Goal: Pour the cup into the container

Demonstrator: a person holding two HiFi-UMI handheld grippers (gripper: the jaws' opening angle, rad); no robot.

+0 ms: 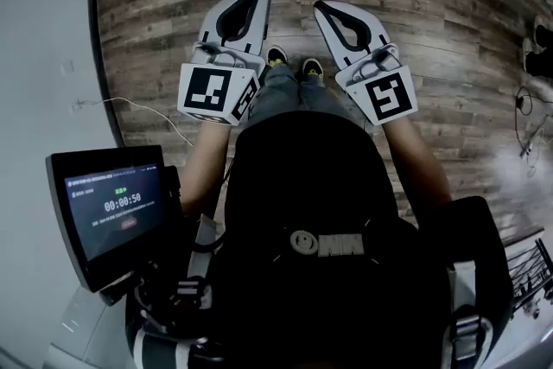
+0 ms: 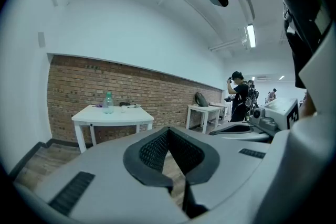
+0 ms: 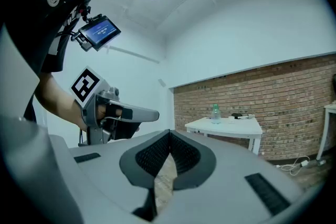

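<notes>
1. While no cup can be identified with certainty, a small pale item [image 2: 124,108] stands on the white table [image 2: 113,115] just beside a green bottle [image 2: 108,102]. It is too small to name.
2. The table stands against a brick wall [image 2: 157,94], well apart from both grippers. The right gripper view shows the same table with a dark object [image 3: 242,115] on its far end.
3. The left gripper [image 2: 168,129] has its jaws pressed together at the tips, with nothing between the pads.
4. The right gripper [image 3: 169,134] is likewise closed tip to tip and carries nothing.
5. The head view shows both grippers held out before the person's body, side by side above the wood-plank floor [image 1: 415,4]. Their tips angle slightly toward each other, and the person's shoes [image 1: 294,60] show between them.
6. A lit screen [image 1: 112,203] sits at the person's left side.
7. The left gripper view shows another person [image 2: 241,94] standing beyond a second white table [image 2: 205,110].
</notes>
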